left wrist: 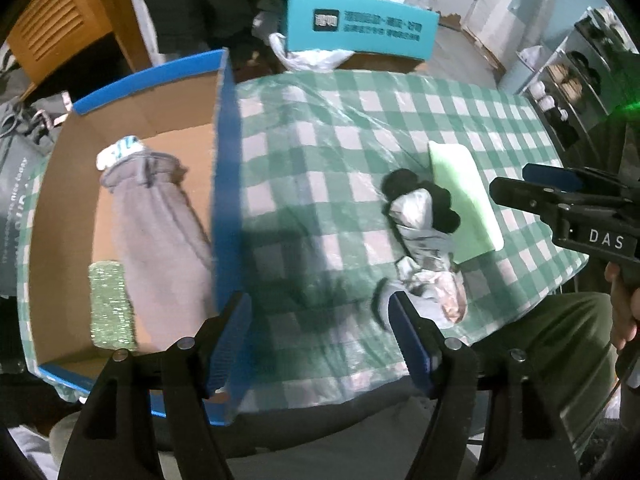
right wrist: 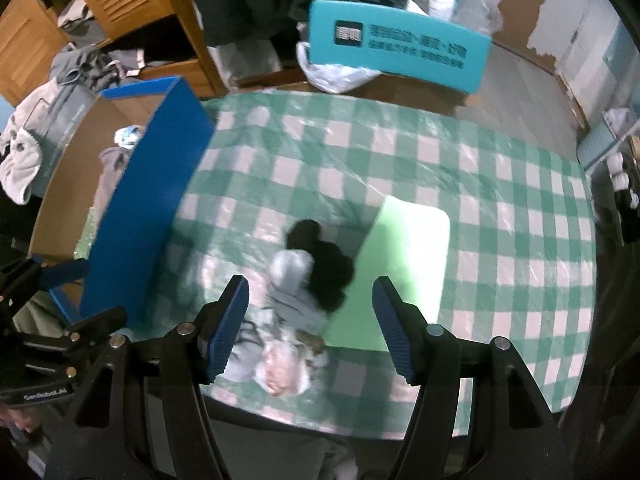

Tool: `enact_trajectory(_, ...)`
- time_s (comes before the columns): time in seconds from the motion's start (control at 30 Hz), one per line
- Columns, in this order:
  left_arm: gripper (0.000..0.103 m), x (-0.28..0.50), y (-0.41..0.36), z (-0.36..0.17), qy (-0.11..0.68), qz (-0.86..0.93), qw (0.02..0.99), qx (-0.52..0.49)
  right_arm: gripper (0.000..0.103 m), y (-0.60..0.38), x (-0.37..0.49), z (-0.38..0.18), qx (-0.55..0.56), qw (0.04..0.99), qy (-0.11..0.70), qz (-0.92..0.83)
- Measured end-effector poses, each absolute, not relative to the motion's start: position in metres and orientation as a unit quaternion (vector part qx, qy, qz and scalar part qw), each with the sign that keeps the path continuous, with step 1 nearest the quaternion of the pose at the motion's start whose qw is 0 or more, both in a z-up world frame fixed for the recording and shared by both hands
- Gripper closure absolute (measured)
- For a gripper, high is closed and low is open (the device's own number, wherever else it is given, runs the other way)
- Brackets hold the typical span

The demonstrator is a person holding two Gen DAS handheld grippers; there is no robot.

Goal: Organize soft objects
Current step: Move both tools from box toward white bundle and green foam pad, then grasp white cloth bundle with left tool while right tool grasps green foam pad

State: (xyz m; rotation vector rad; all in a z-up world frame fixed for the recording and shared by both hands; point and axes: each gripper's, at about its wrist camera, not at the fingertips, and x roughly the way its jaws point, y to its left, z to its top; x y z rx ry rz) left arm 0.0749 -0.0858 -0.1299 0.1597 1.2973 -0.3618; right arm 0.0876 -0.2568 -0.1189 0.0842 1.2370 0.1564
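A blue-rimmed cardboard box stands on the table's left. Inside lie a grey garment, a green sparkly cloth and a white-blue sock. A grey-and-black soft bundle lies on the checked cloth beside a pale green pad; both also show in the right wrist view, bundle, pad. My left gripper is open and empty, above the table's near edge by the box wall. My right gripper is open, hovering over the bundle's near end.
The green-and-white checked tablecloth is covered with clear plastic. A teal chair back and a white plastic bag stand behind the table. A wooden cabinet and piled clothes are at the left.
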Motion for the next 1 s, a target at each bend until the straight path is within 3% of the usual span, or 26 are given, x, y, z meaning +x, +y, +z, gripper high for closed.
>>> enact_trajectory(0.6, 0.029, 0.070, -0.143, -0.187, 0.644, -0.194, 0.736, 0.081, 0.034, -0.325, 0.089, -0.187, 0.080, 0.778, 0.623, 0.026)
enact_trajectory(0.73, 0.023, 0.069, -0.152, -0.197, 0.651, -0.199, 0.729, 0.076, 0.034, -0.331, 0.091, -0.201, 0.089, 0.769, 0.632, 0.023)
enact_trajectory(1.0, 0.023, 0.072, -0.166, -0.207, 0.660, -0.206, 0.719, 0.065, 0.031, -0.330, 0.098, -0.221, 0.095, 0.759, 0.644, 0.024)
